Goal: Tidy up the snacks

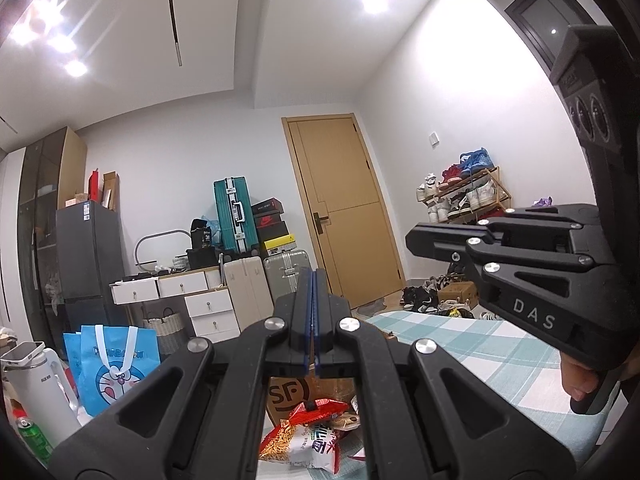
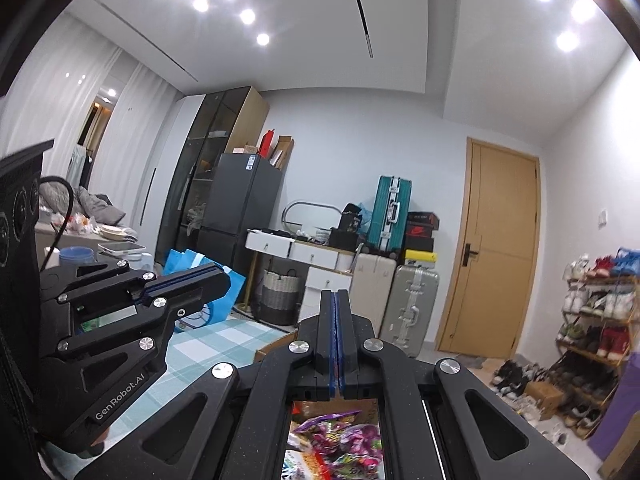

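My left gripper [image 1: 313, 276] is shut and empty, raised above the table and pointing across the room. Below it, between its arms, lie snack bags: a red and white noodle snack bag [image 1: 308, 440] in front of a brown cardboard box [image 1: 290, 394]. My right gripper [image 2: 336, 298] is shut and empty too, held level. Under it lies a purple and pink snack bag [image 2: 340, 440]. The right gripper also shows in the left wrist view [image 1: 416, 236], and the left gripper in the right wrist view [image 2: 224, 280]. They are apart.
The table has a teal checked cloth [image 1: 460, 344]. At its left stand blue Doraemon bags [image 1: 116, 364], a white kettle [image 1: 36, 384] and a green can [image 1: 34, 438]. Behind are drawers [image 1: 200, 296], suitcases [image 1: 264, 284], a fridge [image 1: 88, 256], a door [image 1: 344, 204] and a shoe rack [image 1: 464, 196].
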The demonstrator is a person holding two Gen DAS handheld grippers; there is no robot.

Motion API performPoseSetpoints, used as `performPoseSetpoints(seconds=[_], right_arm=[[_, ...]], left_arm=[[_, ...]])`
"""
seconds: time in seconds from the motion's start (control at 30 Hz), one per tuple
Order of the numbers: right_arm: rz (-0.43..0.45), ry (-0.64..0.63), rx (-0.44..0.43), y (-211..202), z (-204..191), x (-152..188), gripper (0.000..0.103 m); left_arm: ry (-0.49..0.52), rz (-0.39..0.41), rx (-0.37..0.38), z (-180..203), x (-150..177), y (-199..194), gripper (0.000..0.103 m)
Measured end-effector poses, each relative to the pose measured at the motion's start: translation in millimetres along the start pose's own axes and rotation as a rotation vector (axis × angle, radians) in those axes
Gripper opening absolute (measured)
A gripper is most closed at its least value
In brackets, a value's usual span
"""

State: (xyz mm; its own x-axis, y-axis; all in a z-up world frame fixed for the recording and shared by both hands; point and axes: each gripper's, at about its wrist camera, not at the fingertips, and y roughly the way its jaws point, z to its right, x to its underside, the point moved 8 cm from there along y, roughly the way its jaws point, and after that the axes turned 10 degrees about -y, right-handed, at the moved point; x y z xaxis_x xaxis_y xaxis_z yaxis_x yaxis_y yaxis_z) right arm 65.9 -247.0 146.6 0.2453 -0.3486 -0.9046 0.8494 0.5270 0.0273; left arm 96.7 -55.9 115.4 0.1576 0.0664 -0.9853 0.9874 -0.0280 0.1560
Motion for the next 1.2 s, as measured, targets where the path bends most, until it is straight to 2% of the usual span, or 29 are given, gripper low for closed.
performPoseSetpoints(seconds=[0.67,0.8,1.0,1.2], right_arm=[[0.028,-0.027,0.027,-9,1,-5,0.001],[0.03,-0.018,0.028,-12,1,-7,0.001],[0.026,-0.007,0.034,-12,3,-8,0.001],[0.027,-0.001,0.035,-13,1,-11,0.001]], left_arm=[[0.017,0.02,-0.017,4,-5,-3,0.0],[0.047,0.053,-0.038,9,-7,-9,0.0],[0.084,0.154,-0.078,20,-21,-25,0.0],[0.098,0.193,-0.083,31,-31,-34,0.0]])
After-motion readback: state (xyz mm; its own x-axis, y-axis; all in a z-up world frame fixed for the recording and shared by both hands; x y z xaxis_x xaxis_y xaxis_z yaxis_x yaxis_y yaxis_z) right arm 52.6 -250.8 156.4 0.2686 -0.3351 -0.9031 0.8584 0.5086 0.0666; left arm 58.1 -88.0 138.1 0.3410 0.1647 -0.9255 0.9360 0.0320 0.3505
